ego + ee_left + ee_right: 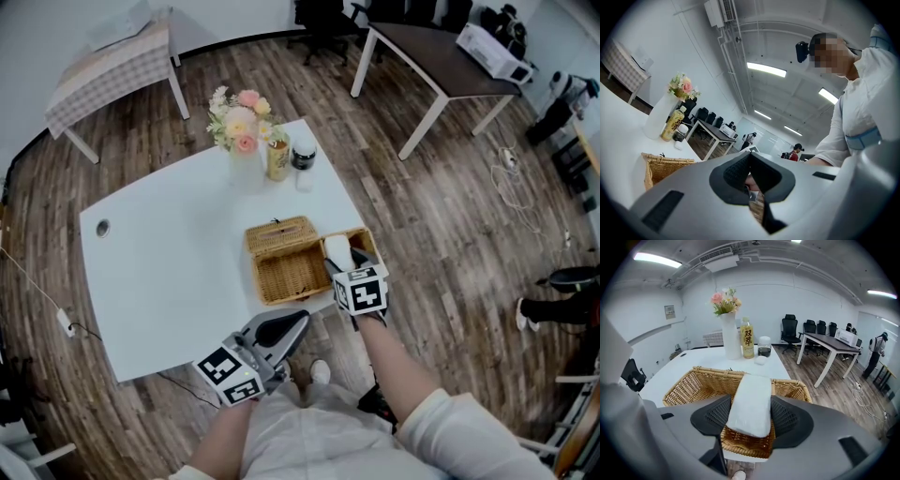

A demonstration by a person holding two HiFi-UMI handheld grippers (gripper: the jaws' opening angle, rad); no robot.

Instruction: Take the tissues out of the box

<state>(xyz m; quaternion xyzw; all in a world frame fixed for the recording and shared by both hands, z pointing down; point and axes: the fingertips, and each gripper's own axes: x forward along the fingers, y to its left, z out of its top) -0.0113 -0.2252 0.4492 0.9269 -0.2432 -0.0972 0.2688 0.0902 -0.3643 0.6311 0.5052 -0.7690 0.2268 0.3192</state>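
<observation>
Two dark ribbed fingers [712, 416] of my right gripper [750, 420] are pressed in on either side of a white tissue pack [751, 397], gripping it across its near end so that the rest of it runs away from me, over the open wicker box [689, 385]. The pack sits towards the right part of the box; I cannot tell if its underside touches the wicker. My left gripper [751, 161] has its fingers [735, 169] drawn together, the tips meeting, with nothing between them. In the head view it hangs just off the near edge of the bench [169, 267], near the box but apart from it, with the tips angled up towards my right arm. The box stands at the near right corner of the white bench, close to both edges. At the far right corner, well apart from the box, stands a white vase of flowers [238, 127]. Just beside it is a yellow bottle [277, 159], then a jar [304, 155] with a dark lid, with a small white object [305, 181] just in front of the jar. Wood-plank floor [441, 234] lies all round the bench.
</observation>
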